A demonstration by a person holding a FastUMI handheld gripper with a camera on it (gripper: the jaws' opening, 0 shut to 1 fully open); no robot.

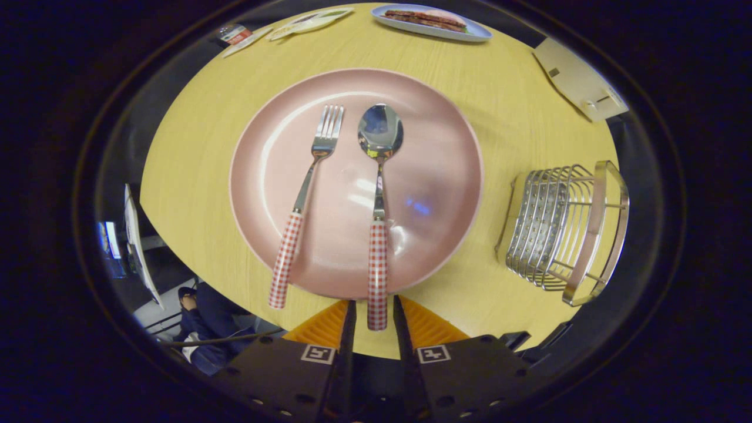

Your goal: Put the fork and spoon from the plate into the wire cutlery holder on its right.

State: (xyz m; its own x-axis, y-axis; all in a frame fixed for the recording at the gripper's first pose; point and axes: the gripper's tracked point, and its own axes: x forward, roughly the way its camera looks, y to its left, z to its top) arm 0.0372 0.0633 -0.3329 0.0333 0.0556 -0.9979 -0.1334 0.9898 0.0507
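spoon point(379, 194) handle end between spread jaws; fork point(305, 197) beside, holder point(561, 232) right.

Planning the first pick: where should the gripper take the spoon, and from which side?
Grip the spoon by its checked handle end, which overhangs the pink plate's near rim. It already lies between the open gripper's fingers, so come straight on from the near side; that end is free of the plate.

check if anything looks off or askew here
Nothing is spilled or damaged. The fork and spoon lie on the plate, handles overhanging its near rim. The gripper is open, spoon handle between its fingers.
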